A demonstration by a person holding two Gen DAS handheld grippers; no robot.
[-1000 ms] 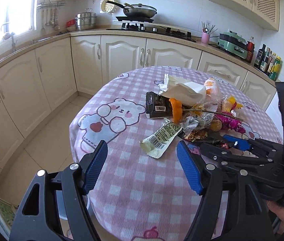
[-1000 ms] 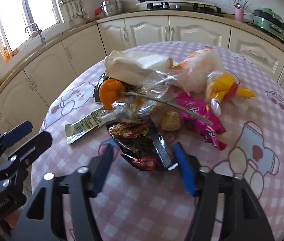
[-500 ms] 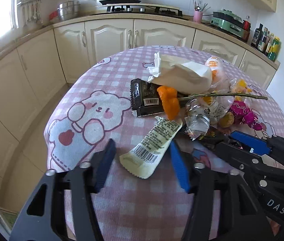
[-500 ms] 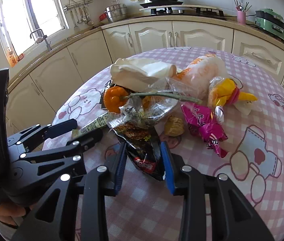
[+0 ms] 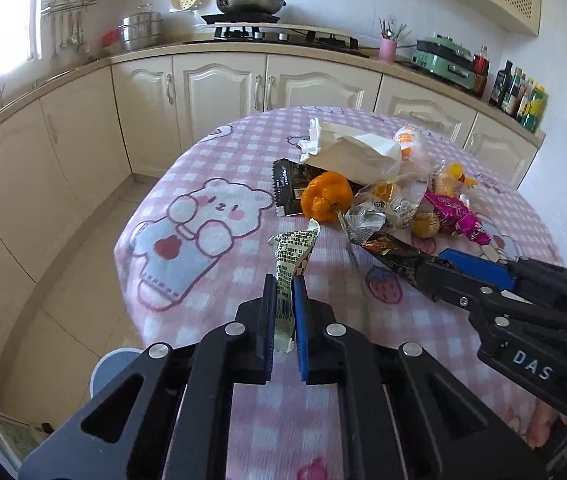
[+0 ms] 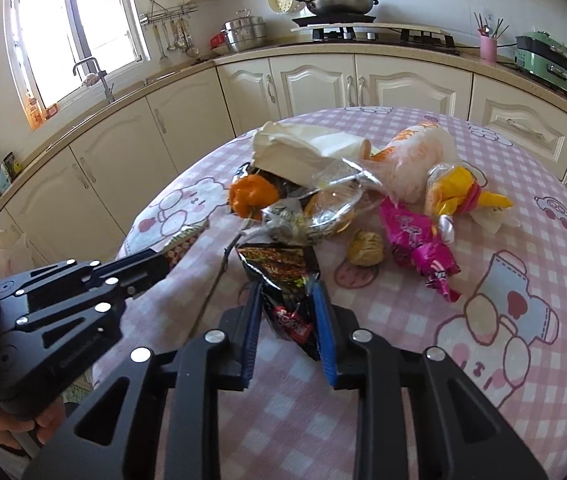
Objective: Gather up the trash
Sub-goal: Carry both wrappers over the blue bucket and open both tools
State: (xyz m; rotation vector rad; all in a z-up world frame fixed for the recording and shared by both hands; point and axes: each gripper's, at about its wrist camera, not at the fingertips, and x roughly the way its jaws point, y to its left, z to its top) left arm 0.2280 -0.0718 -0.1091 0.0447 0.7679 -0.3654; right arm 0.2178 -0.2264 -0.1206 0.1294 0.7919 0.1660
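A heap of trash lies on the round table with the pink checked cloth [image 5: 219,280]. My left gripper [image 5: 283,284] is shut on a pale green barcode wrapper [image 5: 293,254] and holds it upright. My right gripper [image 6: 289,292] is shut on a dark snack wrapper [image 6: 283,272], also seen in the left wrist view [image 5: 391,254]. Behind them lie an orange dried pepper with a stem [image 5: 325,196], a white paper bag [image 5: 353,152], a clear crinkled wrapper [image 6: 323,208], a pink wrapper [image 6: 415,240], a yellow wrapper [image 6: 459,192] and a brown lump [image 6: 365,246].
A black packet [image 5: 289,192] lies under the paper bag. Cream kitchen cabinets [image 5: 219,92] curve behind the table, with a stove and pan [image 5: 251,2] on the counter. A blue-grey bin rim [image 5: 113,368] shows below the table's near left edge.
Both grippers have closed: the left onto the barcode wrapper, which now stands lifted off the cloth, and the right onto the dark snack wrapper. Both moved forward toward the heap.
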